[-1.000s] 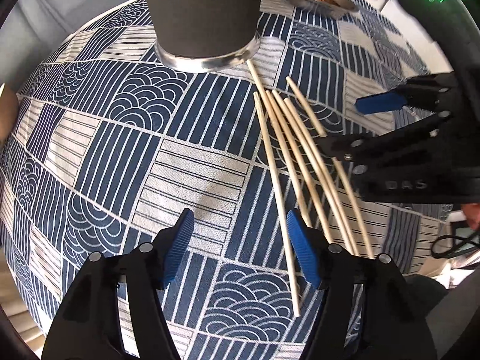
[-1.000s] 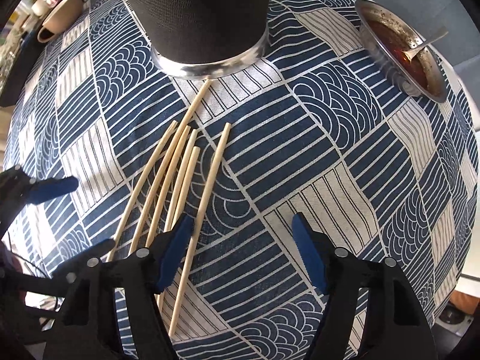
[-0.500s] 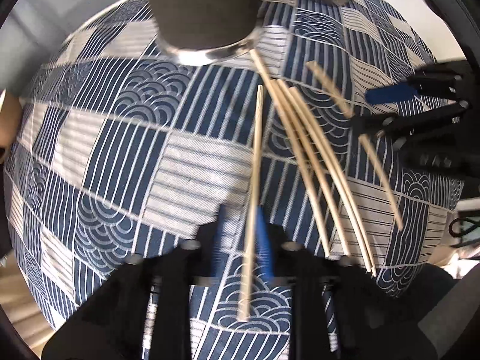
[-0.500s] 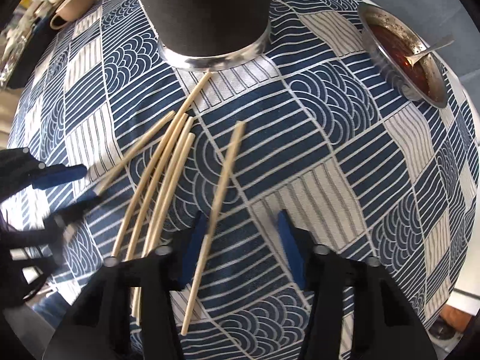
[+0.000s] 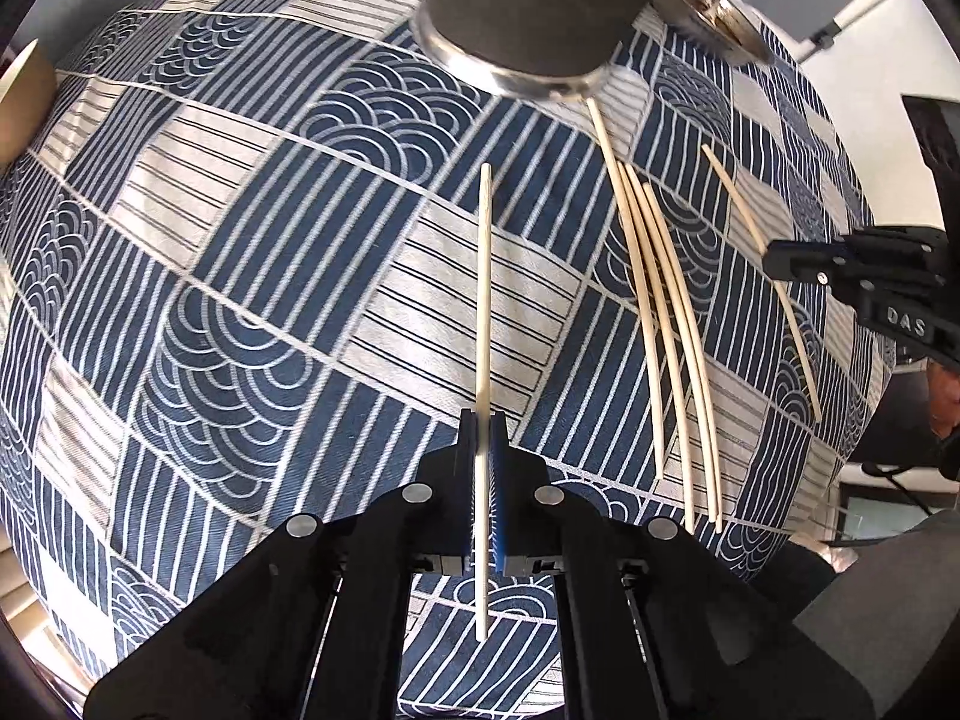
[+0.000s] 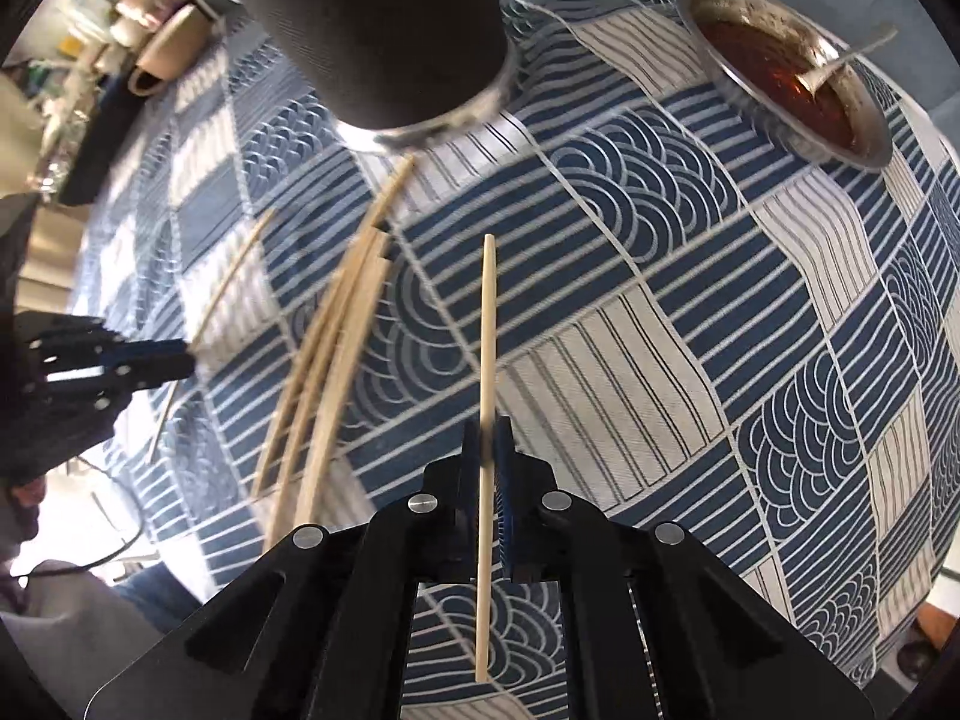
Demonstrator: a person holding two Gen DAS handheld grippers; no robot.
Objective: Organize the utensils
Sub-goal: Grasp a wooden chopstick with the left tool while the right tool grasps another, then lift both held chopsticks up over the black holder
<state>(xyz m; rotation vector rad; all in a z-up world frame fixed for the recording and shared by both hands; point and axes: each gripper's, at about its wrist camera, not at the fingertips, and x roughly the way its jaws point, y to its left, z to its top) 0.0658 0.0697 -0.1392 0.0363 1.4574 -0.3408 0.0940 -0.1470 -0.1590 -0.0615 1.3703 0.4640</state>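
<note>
Left wrist view, from the left edge across: a tan rounded object (image 5: 21,99) peeks in at the upper left edge, too cropped to identify. The bench is covered by a blue-and-white patterned cloth (image 5: 252,276). At lower centre the left tool (image 5: 482,450) has just pressed together and now pinches one pale chopstick (image 5: 483,300), which runs straight up the middle of the frame and sticks out past both ends of the blue pads. At top centre stands one dark cylindrical holder (image 5: 534,6) with a shiny metal base ring. Right of centre four loose chopsticks (image 5: 657,312) lie bunched side by side on the cloth, the longest one reaching up to the holder's base. At the upper right sits one metal bowl (image 5: 714,24). At the right edge the right tool (image 5: 780,258) pinches a second chopstick (image 5: 744,210), held apart from the bunch.

Right wrist view, left to right: one beige mug (image 6: 171,48) in the blurred upper left; the left tool at the left edge with its chopstick; the bunch of four left of centre; the right tool at lower centre, its jaws also just closed, pinching its chopstick along the frame's middle; the bowl at upper right holds reddish-brown liquid and one spoon (image 6: 846,60).

Six chopsticks in all: two gripped, four on the cloth.
</note>
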